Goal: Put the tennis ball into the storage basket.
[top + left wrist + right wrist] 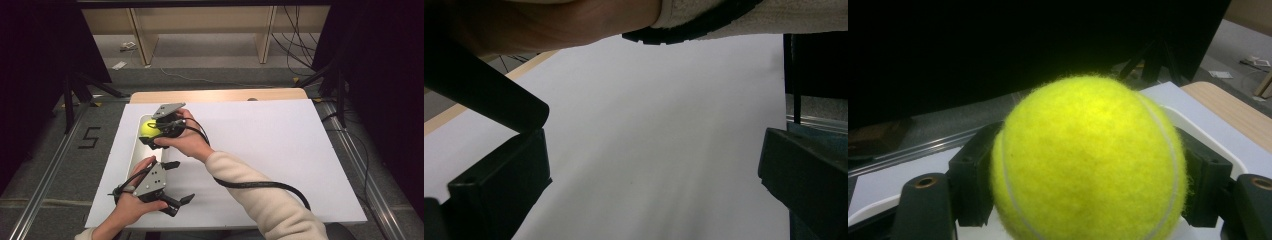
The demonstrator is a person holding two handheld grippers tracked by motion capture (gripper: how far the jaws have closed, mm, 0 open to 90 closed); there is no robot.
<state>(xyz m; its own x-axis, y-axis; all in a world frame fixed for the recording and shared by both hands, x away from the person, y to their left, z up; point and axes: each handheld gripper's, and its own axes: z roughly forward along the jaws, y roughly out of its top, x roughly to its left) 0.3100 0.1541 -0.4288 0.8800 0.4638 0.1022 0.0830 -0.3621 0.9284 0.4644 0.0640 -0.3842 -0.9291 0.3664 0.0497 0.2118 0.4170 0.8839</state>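
1. Overall, a white board (260, 150) covers the table, with a strip of wooden tabletop (220, 95) showing at its 12 o'clock edge. A black cable (260, 185) trails across the board from the right gripper over the cream sleeve (270, 200).
2. The right hand (187, 140) reaches across toward 10 o'clock and holds the right gripper (150, 131) over a white tray (136, 160) at the board's 9 o'clock side.
3. The right gripper is clamped on a yellow tennis ball (1088, 160), one jaw against each side of it.
4. The ball sits above the tray's 12 o'clock end; whether it touches the tray cannot be told.
5. The left hand (127, 202) holds the left gripper (180, 182) at 7 o'clock, jaws spread wide and grasping nothing, pointing toward 3 o'clock.
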